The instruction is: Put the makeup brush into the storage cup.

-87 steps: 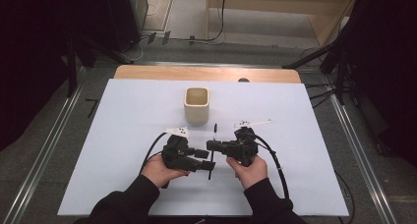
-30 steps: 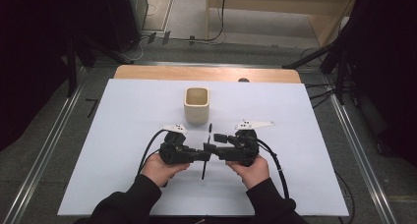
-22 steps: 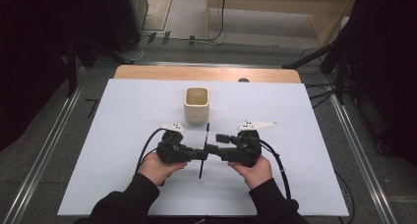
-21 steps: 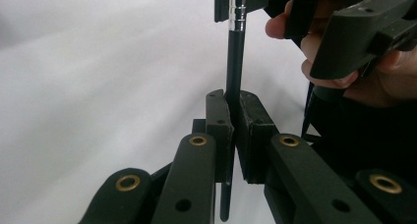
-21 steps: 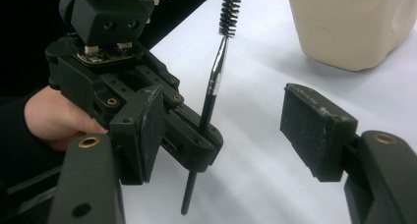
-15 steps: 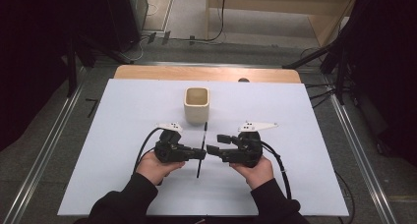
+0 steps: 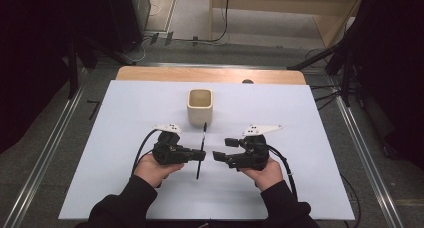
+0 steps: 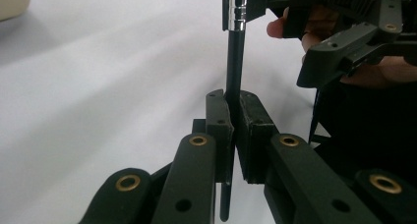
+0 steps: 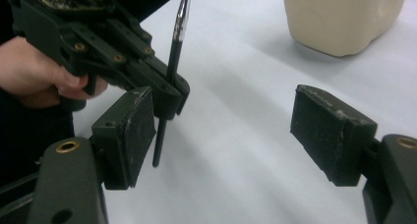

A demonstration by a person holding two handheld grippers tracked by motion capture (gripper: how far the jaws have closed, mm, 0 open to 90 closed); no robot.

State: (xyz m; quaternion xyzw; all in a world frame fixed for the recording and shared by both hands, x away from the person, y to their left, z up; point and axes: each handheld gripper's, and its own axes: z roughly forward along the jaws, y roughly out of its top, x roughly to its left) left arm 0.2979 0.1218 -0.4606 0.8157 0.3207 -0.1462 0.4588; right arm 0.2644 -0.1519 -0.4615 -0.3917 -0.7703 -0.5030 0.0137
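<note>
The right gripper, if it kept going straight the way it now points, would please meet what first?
Most likely the black pen clamped upright in the left gripper, straight across from the right gripper, whose jaws have just been opening with nothing between them; depth is uncertain.

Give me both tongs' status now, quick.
Left tongs: shut on the black pen.
Right tongs: open, nothing between the pads, jaws have just been opening.

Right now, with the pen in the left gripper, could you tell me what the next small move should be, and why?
Probably carry the pen toward the beige cup just beyond it. The left gripper is shut on the pen's middle, and the right gripper has just opened, its pads clear of it.
</note>
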